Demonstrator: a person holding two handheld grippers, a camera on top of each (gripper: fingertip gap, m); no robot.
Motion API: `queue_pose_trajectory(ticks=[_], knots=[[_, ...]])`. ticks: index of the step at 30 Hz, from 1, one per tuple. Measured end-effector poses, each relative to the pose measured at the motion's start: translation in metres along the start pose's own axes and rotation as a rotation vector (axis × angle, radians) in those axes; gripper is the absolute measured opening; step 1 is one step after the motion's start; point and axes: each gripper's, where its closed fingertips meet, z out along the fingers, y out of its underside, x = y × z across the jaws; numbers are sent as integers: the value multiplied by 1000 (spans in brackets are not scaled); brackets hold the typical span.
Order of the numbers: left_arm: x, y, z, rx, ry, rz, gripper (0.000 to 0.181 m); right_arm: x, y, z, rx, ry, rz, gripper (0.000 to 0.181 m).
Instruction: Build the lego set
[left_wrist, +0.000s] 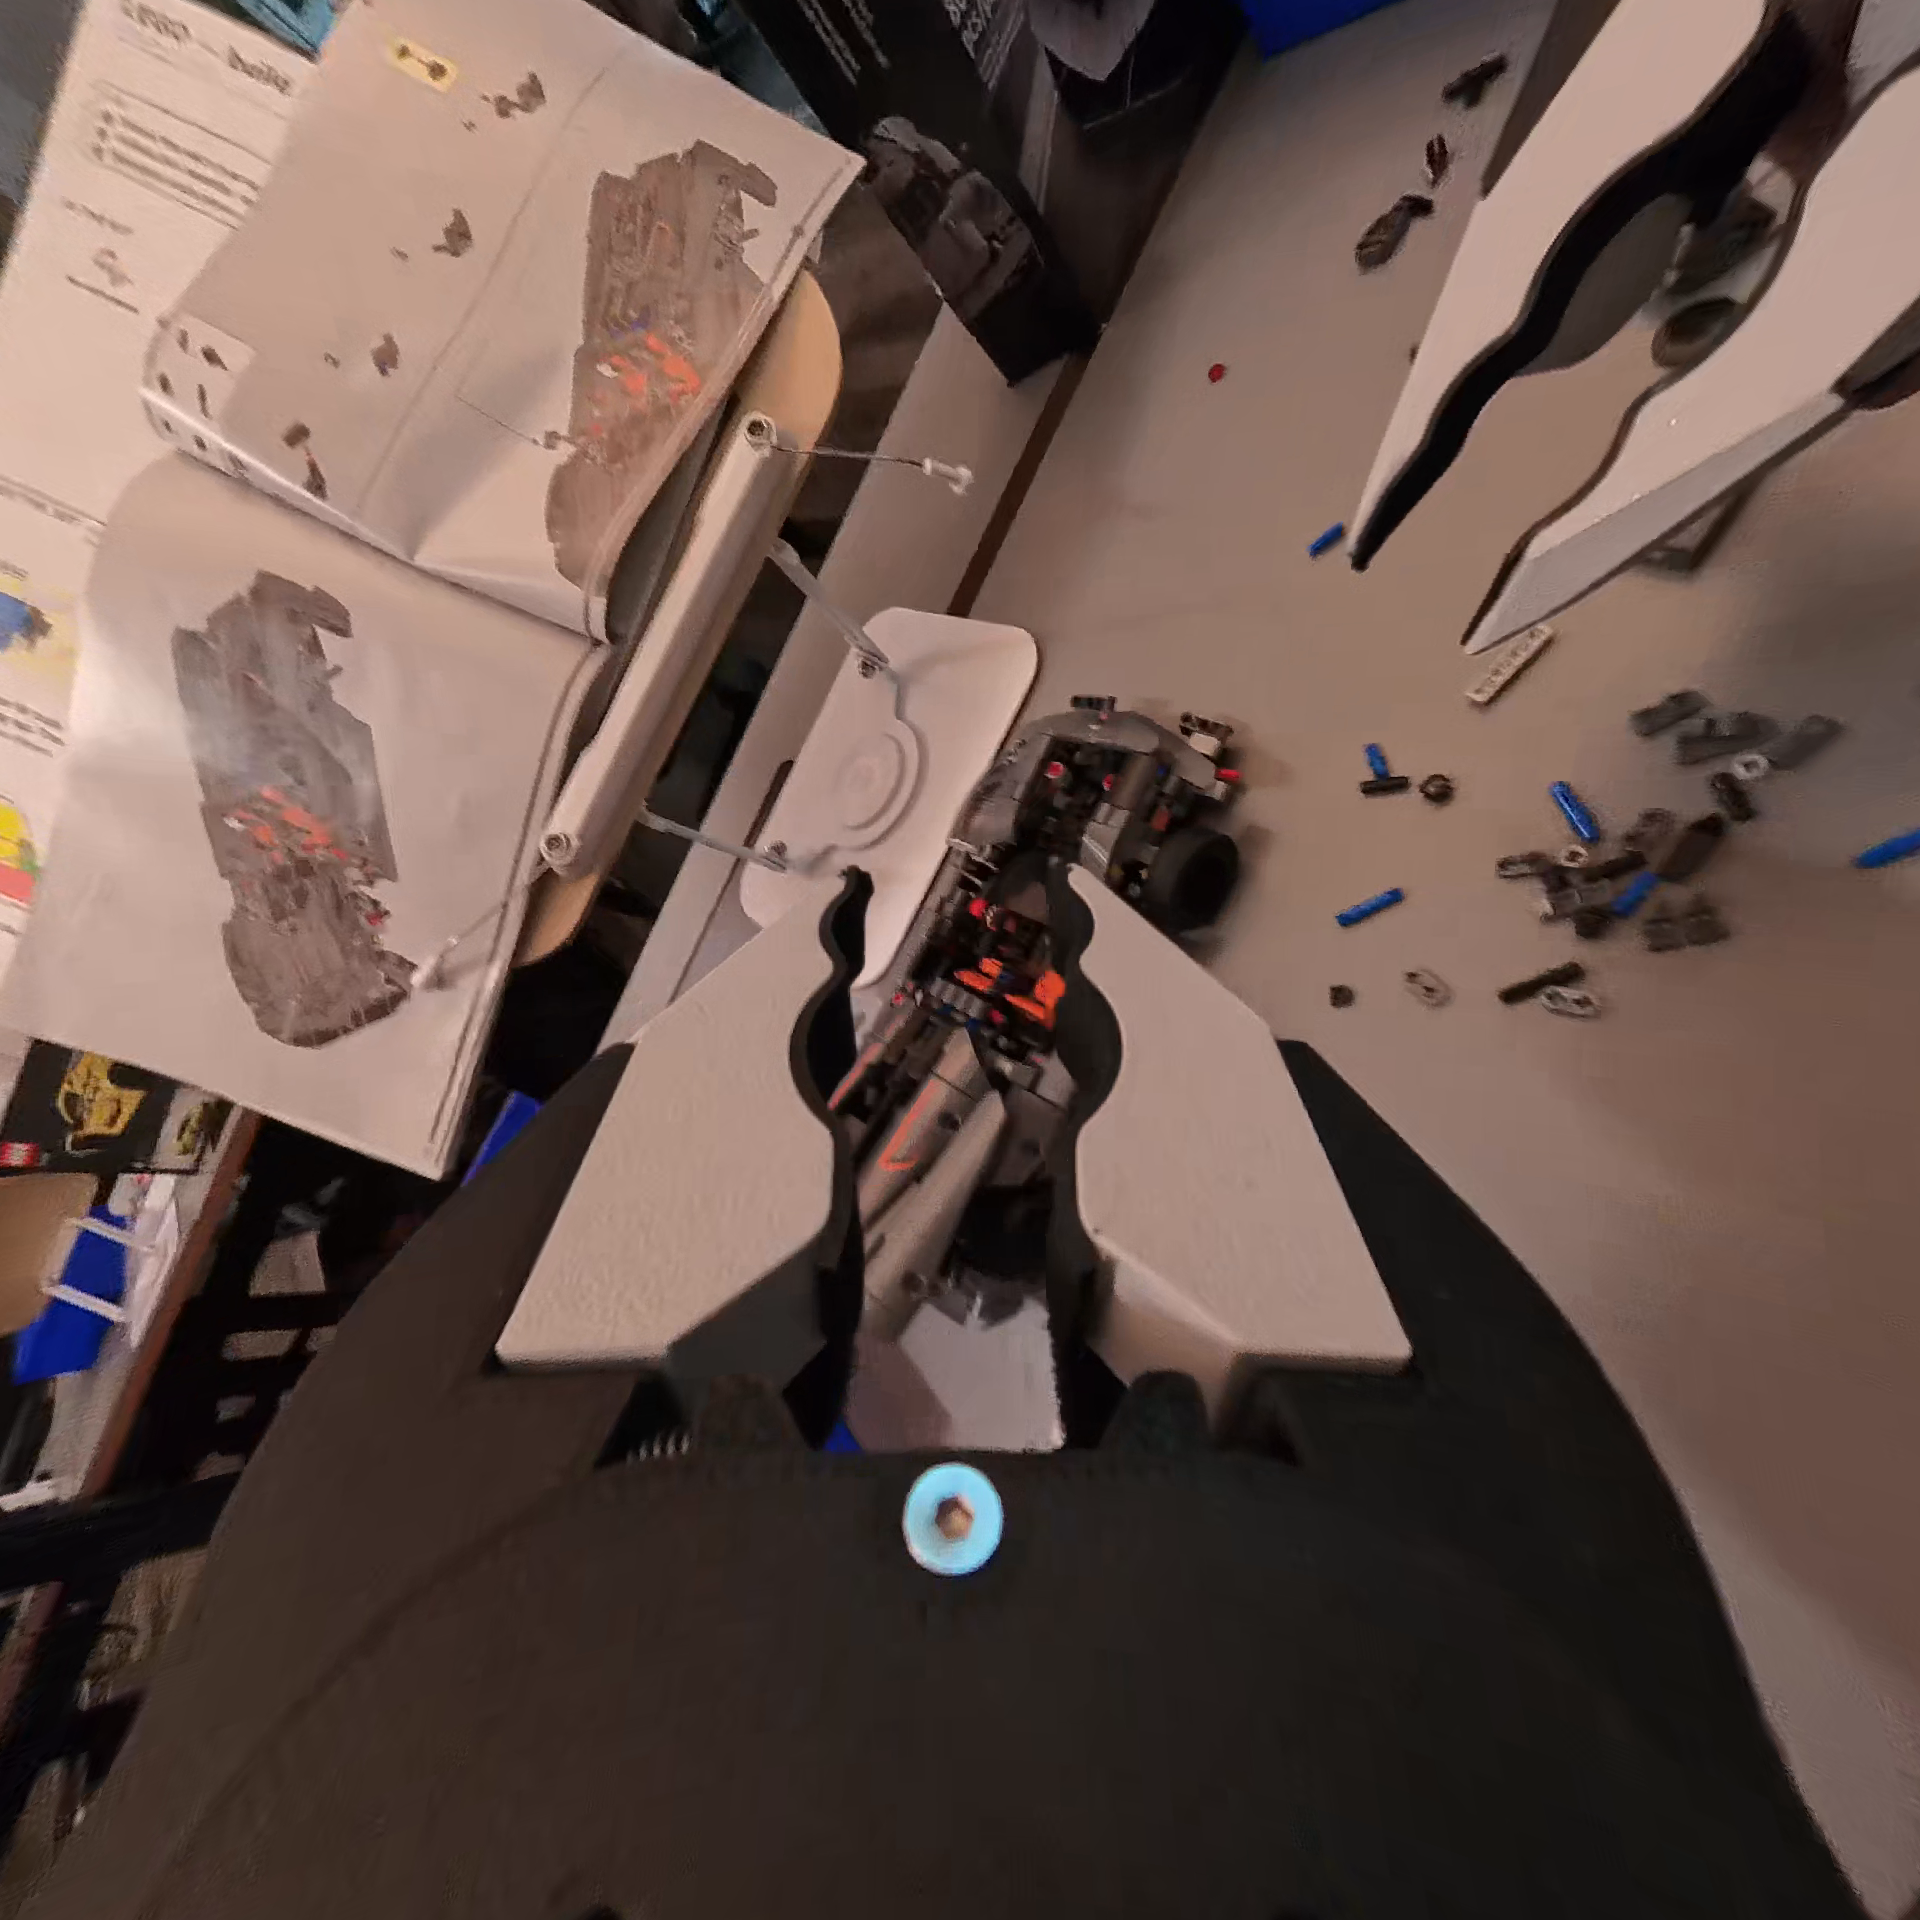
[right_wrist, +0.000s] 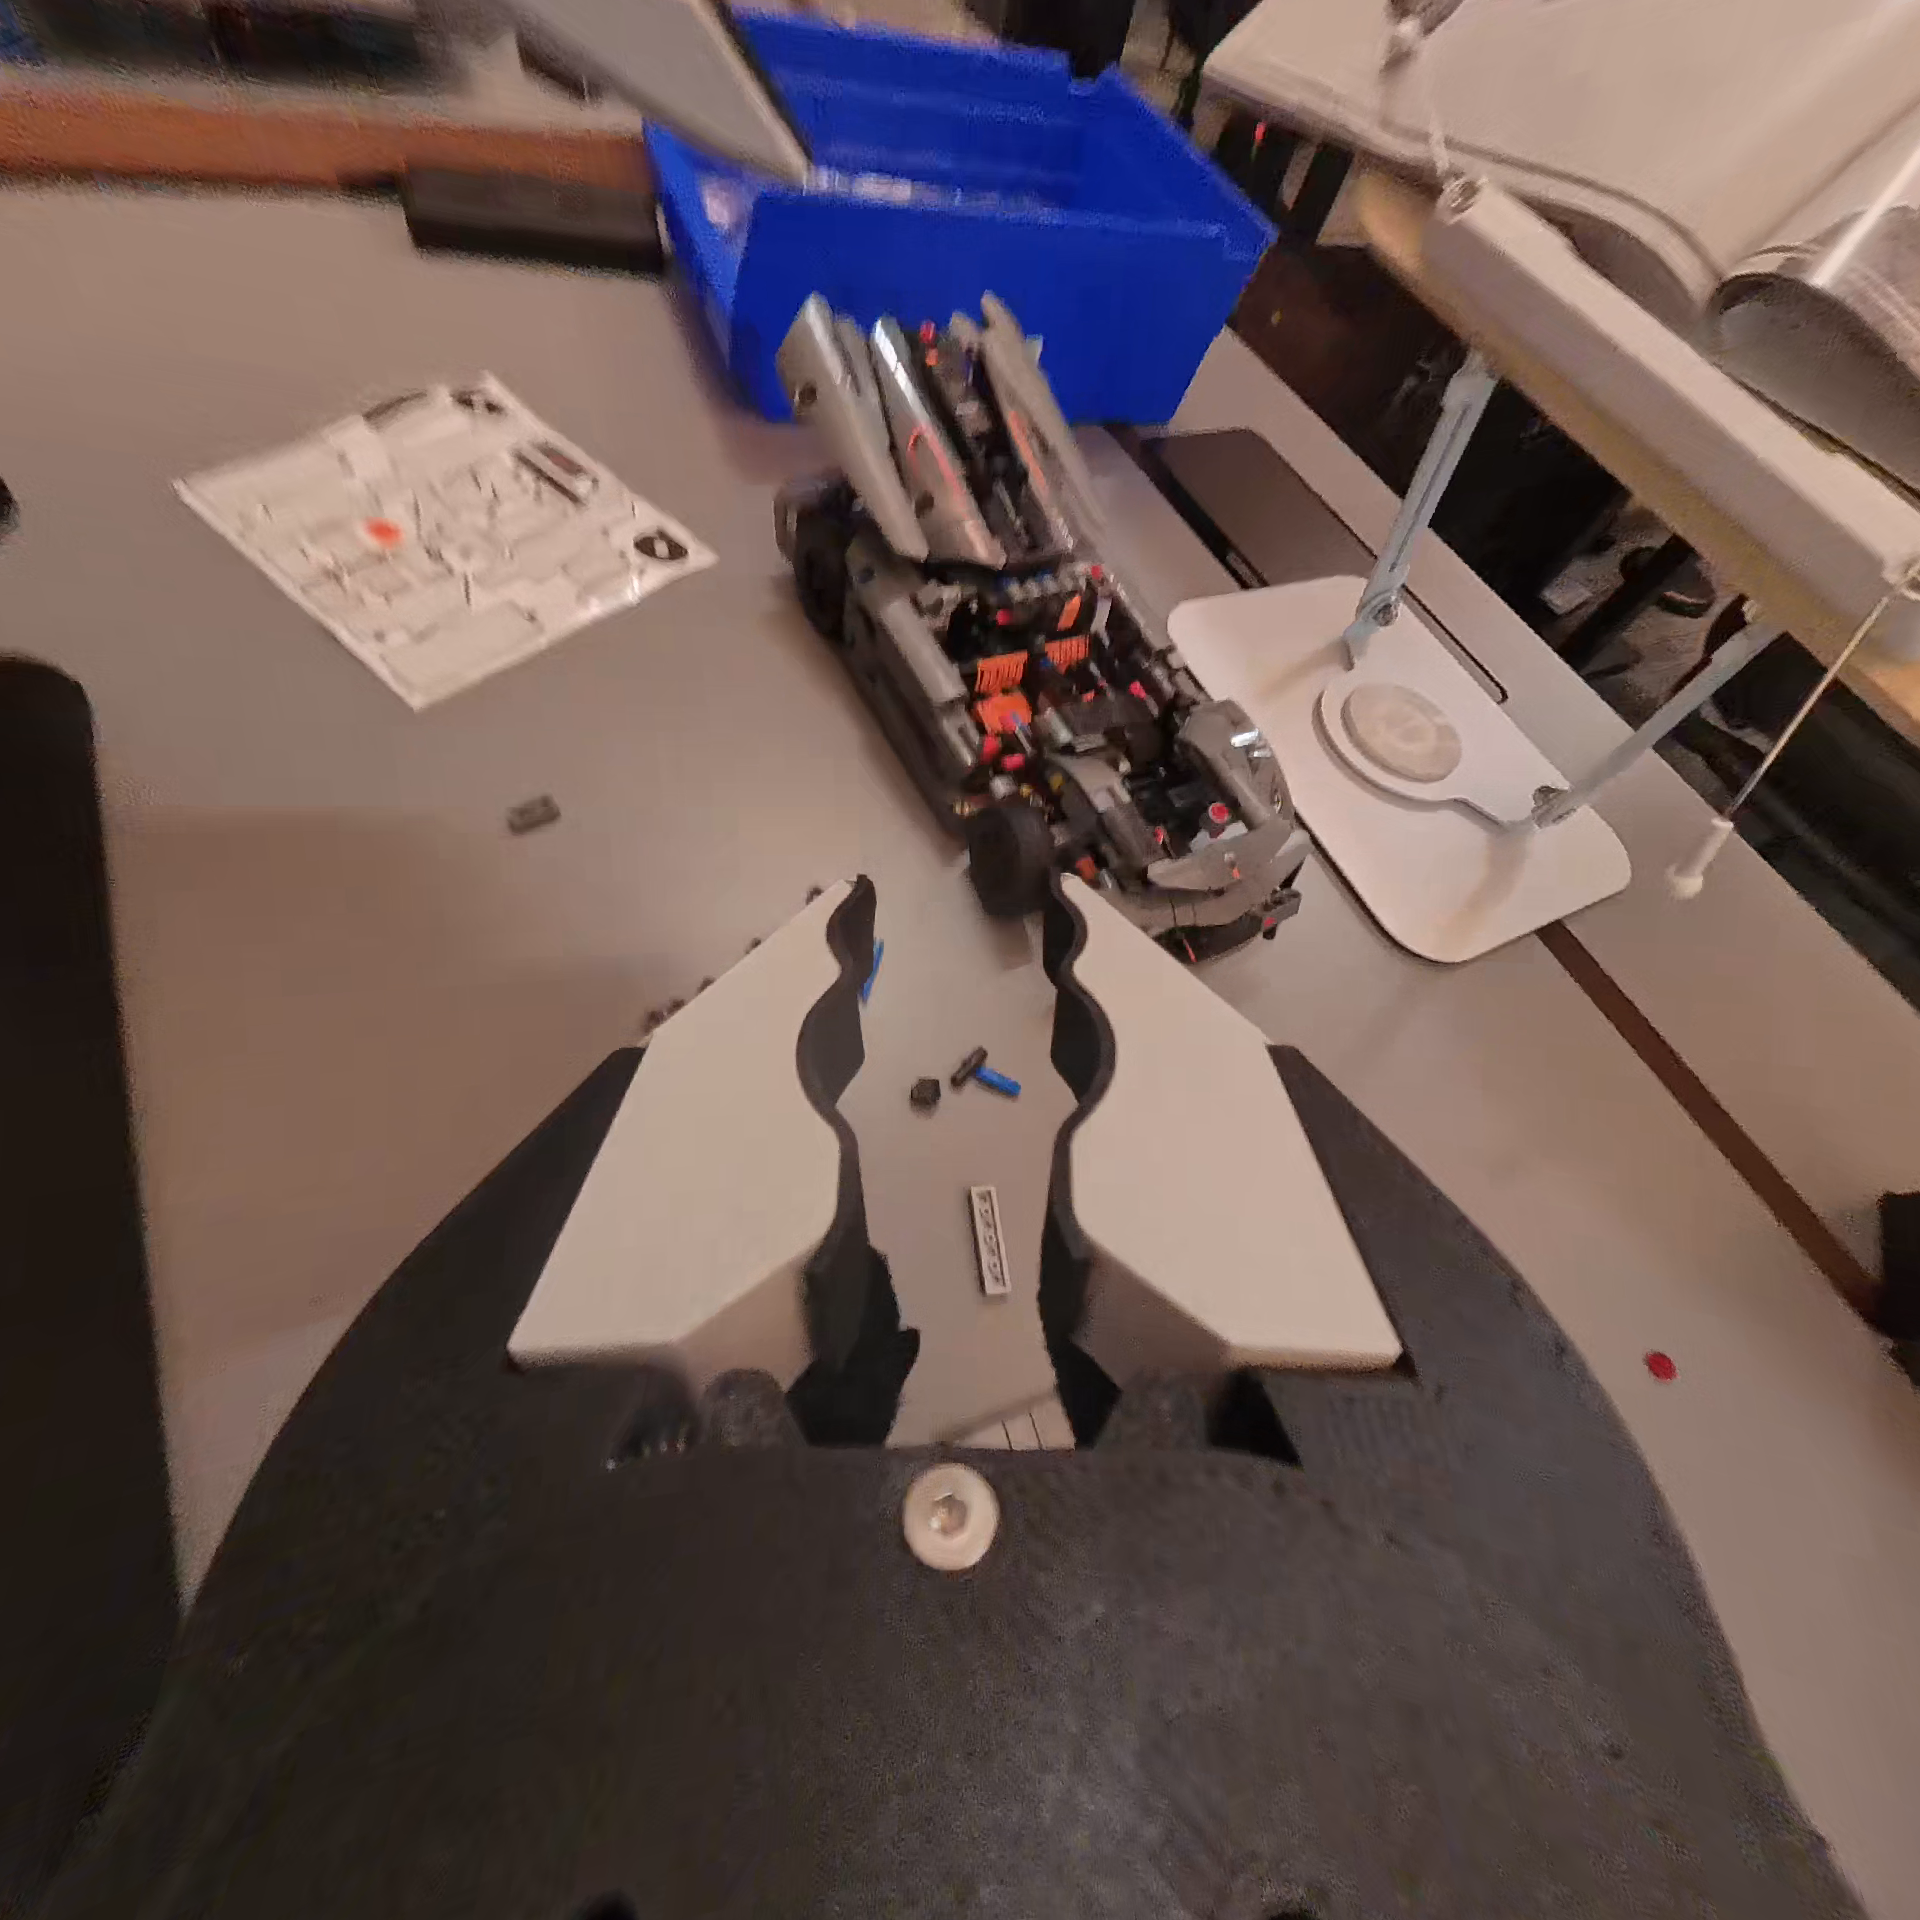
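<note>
**Hovering tongs over a half-built car**

Hanging above the worktop (right_wrist: 364, 914), both tongs are spread and hold nothing. In the left wrist view the left tongs (left_wrist: 961, 883) straddle the grey-and-orange car (left_wrist: 1049, 935) from above; whether they touch it I cannot tell. The right tongs (right_wrist: 961, 894) hang over loose pieces: a grey plate (right_wrist: 990, 1242) and blue pin (right_wrist: 1000, 1081), with the car at 12 o'clock. A manual (left_wrist: 343, 582) stands at 10 o'clock in the left view.

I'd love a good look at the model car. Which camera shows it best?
The right wrist view: the whole car lies unobstructed on the table. In the left wrist view, the left hand-held gripper hides much of it.
</note>
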Motion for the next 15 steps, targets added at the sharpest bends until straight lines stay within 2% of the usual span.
queue_pose_trajectory(ticks=[4, 7, 9, 12, 15], knots=[[20, 8, -19, -83, 6, 16, 32, -24, 4, 2, -23, -21, -92, 31], [57, 2, -37, -60, 67, -43, 30, -34, 12, 5, -66, 0, -216, 30], [69, 4, -50, -64, 30, -64, 30, -40, 14, 6, -76, 2, -276, 30], [100, 3, -66, 14, 82, -227, 30, -47, 19, 7, -94, 4, -343, 30], [127, 17, -74, 19, 133, -397, 30, -51, 25, 8, -110, 0, -352, 30]])
